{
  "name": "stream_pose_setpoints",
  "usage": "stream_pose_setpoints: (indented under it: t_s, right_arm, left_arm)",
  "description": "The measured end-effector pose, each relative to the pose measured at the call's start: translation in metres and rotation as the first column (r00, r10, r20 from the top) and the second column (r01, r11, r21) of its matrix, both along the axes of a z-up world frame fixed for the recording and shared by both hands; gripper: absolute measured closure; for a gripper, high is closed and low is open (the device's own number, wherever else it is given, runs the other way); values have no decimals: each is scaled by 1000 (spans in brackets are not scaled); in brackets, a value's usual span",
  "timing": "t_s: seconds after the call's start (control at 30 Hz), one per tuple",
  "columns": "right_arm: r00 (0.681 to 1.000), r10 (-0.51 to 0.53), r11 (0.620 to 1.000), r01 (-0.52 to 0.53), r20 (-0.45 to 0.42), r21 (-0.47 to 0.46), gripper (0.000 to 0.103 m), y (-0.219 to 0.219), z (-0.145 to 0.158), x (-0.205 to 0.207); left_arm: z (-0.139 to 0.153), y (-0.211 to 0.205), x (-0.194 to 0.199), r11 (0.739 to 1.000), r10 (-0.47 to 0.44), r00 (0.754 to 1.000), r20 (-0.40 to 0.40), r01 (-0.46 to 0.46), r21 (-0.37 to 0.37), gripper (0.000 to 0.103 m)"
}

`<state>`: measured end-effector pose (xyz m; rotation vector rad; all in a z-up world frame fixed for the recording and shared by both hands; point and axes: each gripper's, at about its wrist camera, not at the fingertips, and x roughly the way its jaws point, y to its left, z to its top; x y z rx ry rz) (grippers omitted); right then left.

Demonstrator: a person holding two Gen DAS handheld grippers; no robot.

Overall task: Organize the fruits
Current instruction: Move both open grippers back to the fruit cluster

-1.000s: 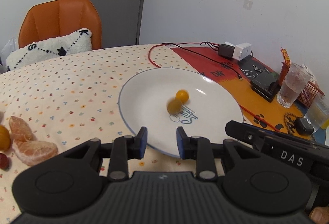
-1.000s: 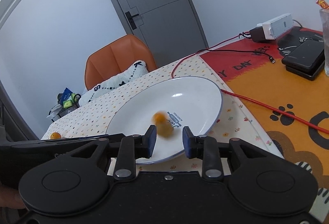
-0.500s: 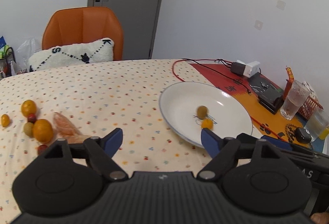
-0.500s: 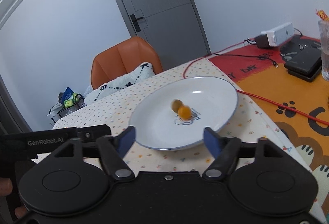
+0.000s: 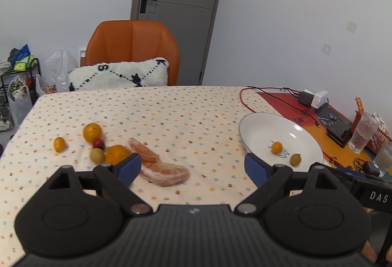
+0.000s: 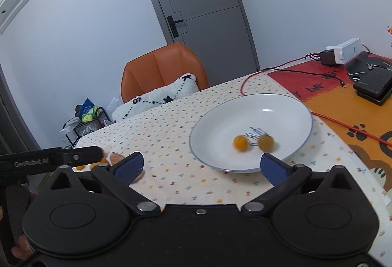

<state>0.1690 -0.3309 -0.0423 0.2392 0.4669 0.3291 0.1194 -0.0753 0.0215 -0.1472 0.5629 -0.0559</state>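
A white plate point(image 5: 259, 131) point(image 6: 289, 107) holds a small orange fruit point(image 5: 276, 147) point(image 6: 240, 142) and a small olive-brown fruit point(image 5: 295, 159) point(image 6: 265, 142), blurred in the right wrist view. On the spotted tablecloth to the left lie two oranges point(image 5: 92, 131) point(image 5: 117, 154), a small yellow fruit point(image 5: 59, 144), a red fruit point(image 5: 98, 143), a green fruit point(image 5: 97, 155) and peeled orange segments point(image 5: 166, 170). My left gripper point(image 5: 193, 166) is open and empty above the cloth, close to the segments. My right gripper point(image 6: 201, 165) is open and empty just before the plate.
An orange chair point(image 5: 132, 46) with a white cushion point(image 5: 120, 74) stands behind the table. Right of the plate are a red cable point(image 6: 343, 123), chargers point(image 5: 313, 98), a black box point(image 6: 373, 88) and a glass point(image 5: 363, 132). The left gripper's body point(image 6: 49, 159) shows at left in the right wrist view.
Both grippers opened wide, letting the two small fruits go onto the plate, and drew back. The left wrist view swung left, bringing the fruit pile into sight. The fruits rolled within the plate.
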Motion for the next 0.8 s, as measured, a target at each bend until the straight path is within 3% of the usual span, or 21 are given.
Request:
stream_pose_setpoints:
  t_s: [0.43,0.8]
  right_arm:
    - [999,-53,998,53,10,-41,0,34,11,-4]
    - [991,135,991,-135,19,3,0,68,13,4]
  left_arm:
    - [7,58,-14,996,89,996,3,-88,-31,12]
    - [-5,95,-14,983,173,985,13,-172,-71,15]
